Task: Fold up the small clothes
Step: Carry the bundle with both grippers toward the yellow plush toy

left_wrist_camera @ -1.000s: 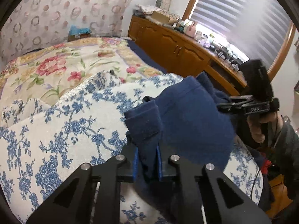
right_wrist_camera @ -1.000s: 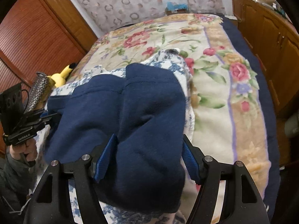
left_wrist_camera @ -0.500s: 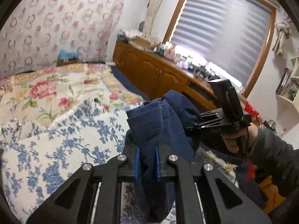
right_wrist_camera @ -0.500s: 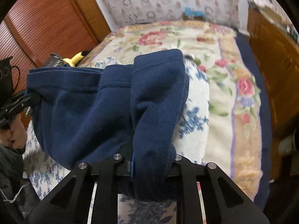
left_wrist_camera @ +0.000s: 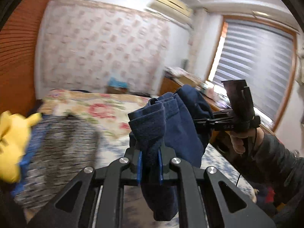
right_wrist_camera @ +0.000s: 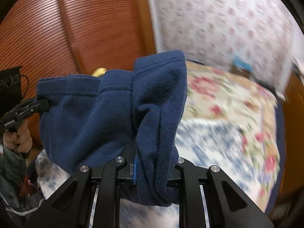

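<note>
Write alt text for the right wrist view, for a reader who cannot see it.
The right gripper is shut on a navy garment held up in the air, whose far edge is pinched by the left gripper at the left of the picture. Behind, blurred, lie a floral bed cover, a wooden door and patterned wallpaper.

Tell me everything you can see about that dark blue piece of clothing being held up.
The navy garment looks like soft, fleecy knit with stitched hems along its upper edge. It is lifted off the floral bedspread, bunched into folds and hanging slack between two grips. The left gripper is shut on one bunched end, the right gripper on the other. Only the grippers appear to touch it; its exact type is unclear.
</note>
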A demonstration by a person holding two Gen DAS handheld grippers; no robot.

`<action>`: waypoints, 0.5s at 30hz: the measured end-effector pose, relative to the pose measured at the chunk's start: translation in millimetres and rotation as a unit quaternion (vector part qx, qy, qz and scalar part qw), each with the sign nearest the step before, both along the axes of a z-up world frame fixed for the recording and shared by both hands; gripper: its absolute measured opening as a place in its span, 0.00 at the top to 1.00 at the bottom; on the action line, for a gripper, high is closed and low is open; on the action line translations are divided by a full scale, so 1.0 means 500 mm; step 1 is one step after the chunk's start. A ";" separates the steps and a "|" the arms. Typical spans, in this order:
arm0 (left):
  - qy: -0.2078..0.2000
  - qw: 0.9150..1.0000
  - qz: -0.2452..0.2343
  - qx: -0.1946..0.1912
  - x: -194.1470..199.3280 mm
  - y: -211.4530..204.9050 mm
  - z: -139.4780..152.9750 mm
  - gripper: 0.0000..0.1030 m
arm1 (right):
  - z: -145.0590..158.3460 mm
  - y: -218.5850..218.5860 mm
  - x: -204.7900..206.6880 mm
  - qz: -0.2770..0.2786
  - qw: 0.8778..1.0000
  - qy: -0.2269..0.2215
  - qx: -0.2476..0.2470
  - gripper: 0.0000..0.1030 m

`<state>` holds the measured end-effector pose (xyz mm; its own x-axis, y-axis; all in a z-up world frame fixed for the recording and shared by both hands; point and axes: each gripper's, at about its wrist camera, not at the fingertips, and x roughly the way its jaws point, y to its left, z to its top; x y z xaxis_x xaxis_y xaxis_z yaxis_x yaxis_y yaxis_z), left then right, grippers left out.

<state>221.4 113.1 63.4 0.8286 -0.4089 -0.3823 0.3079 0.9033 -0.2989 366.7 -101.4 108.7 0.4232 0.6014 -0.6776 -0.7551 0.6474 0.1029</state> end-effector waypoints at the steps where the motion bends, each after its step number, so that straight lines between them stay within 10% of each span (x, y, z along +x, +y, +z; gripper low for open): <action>1: -0.001 1.000 0.018 -0.005 -0.014 0.037 -0.003 0.91 | 0.005 0.050 0.003 0.017 1.000 -0.006 -0.002 0.84; 15: 0.094 0.981 0.171 0.000 -0.010 0.308 -0.218 0.90 | -0.122 0.562 0.122 0.117 0.989 -0.010 -0.094 0.85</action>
<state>216.5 267.0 -45.4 0.8320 -0.1184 -0.5419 -0.0745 0.9442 -0.3207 427.9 179.7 47.8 0.3017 0.5484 -0.7799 -0.8869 0.4615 -0.0185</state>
